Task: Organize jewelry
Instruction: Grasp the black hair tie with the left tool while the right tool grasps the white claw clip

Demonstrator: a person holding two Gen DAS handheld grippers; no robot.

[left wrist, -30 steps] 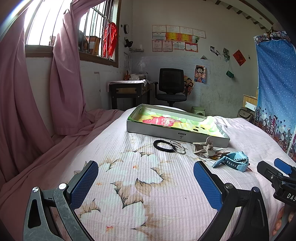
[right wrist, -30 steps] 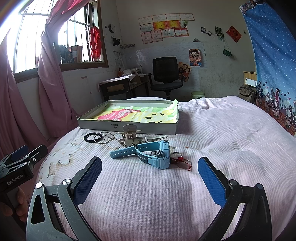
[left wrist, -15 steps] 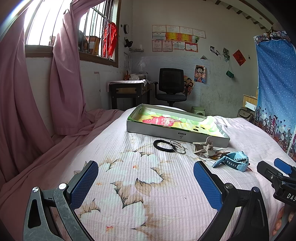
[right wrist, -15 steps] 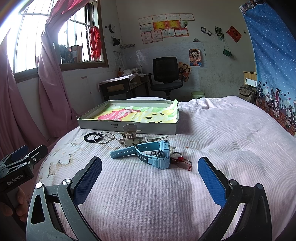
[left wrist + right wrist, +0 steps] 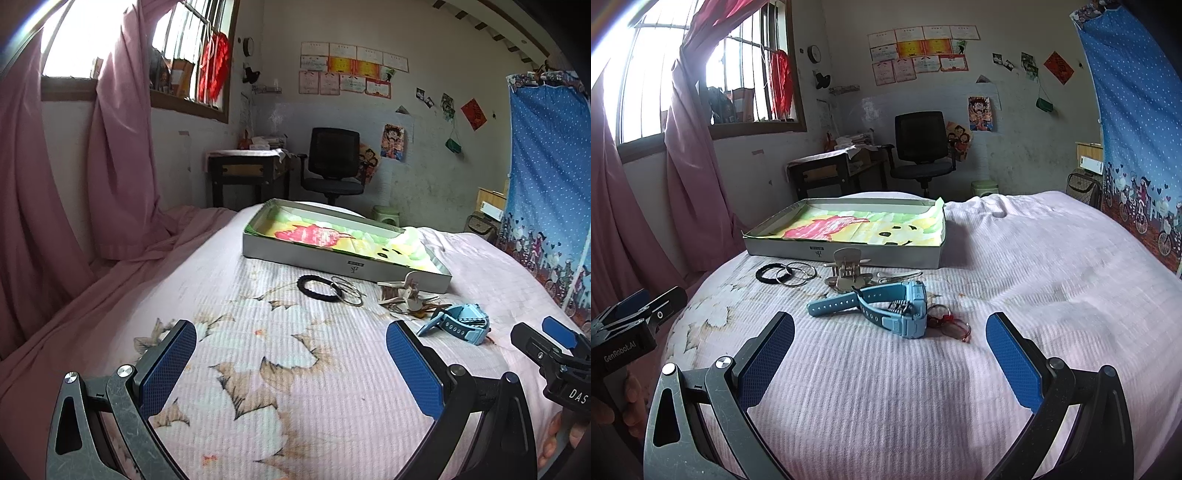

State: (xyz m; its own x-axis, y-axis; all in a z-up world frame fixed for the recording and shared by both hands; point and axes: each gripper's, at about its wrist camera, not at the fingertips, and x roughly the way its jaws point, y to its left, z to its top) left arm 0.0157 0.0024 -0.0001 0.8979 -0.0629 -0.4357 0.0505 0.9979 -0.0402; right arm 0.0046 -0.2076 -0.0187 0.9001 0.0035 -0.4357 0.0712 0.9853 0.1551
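Observation:
A shallow grey box (image 5: 343, 264) (image 5: 849, 254) lined with a colourful picture lies on the bed. In front of it lie a black hair band (image 5: 318, 289) (image 5: 769, 275), silver bangles (image 5: 347, 290) (image 5: 798, 274), a beige hair clip with keys (image 5: 404, 295) (image 5: 849, 273), a light blue watch (image 5: 461, 323) (image 5: 886, 306) and a small red ring piece (image 5: 955, 326). My left gripper (image 5: 291, 369) is open and empty, short of the hair band. My right gripper (image 5: 890, 354) is open and empty, just short of the watch.
The bed has a pink striped cover with a flower print (image 5: 258, 369). Pink curtains (image 5: 55, 184) hang at the left. A desk (image 5: 247, 173) and a black office chair (image 5: 334, 166) stand beyond the bed. A blue curtain (image 5: 550, 184) hangs at the right.

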